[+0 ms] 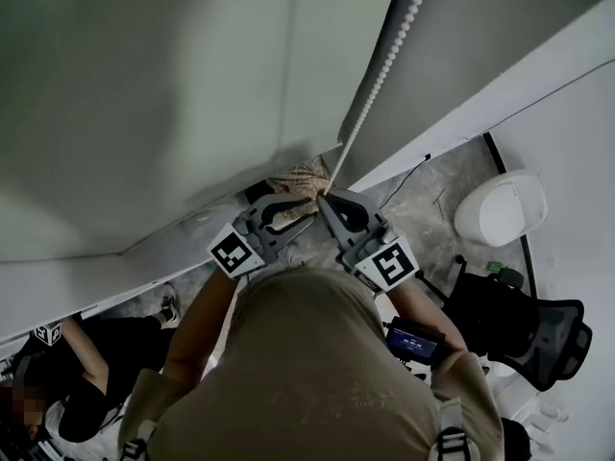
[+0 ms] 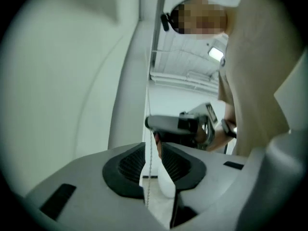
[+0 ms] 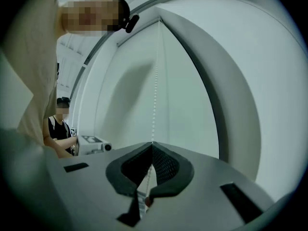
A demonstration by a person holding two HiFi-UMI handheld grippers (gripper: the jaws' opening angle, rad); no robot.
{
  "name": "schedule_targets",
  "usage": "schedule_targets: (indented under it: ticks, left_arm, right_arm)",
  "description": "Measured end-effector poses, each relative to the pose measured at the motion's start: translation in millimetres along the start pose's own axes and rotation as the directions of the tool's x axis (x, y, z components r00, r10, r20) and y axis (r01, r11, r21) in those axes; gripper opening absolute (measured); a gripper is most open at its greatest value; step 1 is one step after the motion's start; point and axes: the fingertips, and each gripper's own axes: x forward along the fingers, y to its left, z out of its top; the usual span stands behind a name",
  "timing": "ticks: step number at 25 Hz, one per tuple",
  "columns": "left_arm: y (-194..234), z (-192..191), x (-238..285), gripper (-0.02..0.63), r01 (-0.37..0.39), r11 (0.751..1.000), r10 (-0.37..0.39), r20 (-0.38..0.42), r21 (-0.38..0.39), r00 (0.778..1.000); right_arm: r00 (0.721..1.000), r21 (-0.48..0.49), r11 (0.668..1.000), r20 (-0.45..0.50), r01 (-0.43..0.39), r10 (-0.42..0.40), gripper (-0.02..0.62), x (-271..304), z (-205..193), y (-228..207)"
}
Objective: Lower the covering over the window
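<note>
Head view looks down past the person's hood onto both grippers, raised side by side at the bead chain (image 1: 380, 75). The chain slants up in front of the pale window covering (image 1: 144, 94), which fills the area left of it. No view shows how far down the covering hangs. The right gripper (image 1: 327, 200) is on the chain's lower end. In the right gripper view its jaws are pressed together at the tips, with the chain pinched between them and rising straight up from there. The left gripper (image 1: 309, 209) sits just left of the chain. The left gripper view shows its jaws apart, the chain hanging through the gap with neither pad pressing on it. A black office chair (image 1: 524, 325) stands well right of the chain, and a seated person (image 1: 96, 373) is well left of it.
</note>
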Motion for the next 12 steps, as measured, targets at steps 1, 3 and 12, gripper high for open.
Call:
schedule_targets:
  ticks: [1,3,12]
  left_arm:
    - [4.0,8.5,-7.8,0.108,0.009,0.999,-0.008,0.03,-0.033,1.0]
    - [12.4,28.2,-13.9,0.118,0.014,1.0,-0.013,0.066,-0.025,0.998]
    - [20.4,70.7,21.6,0.023,-0.035,0.995,0.029,0.071,0.091,0.997]
  right_arm:
    - [1.0,0.005,1.0,-0.028,0.0,0.0,0.008,-1.4,-10.9,-1.7]
    - [0.996,0.006,1.0,-0.086,-0.011,0.012,0.008,-2.1,-30.5,-0.5]
    - [0.997,-0.034,0.997,-0.05,-0.068,0.066,0.009,-2.6,-22.3,7.7]
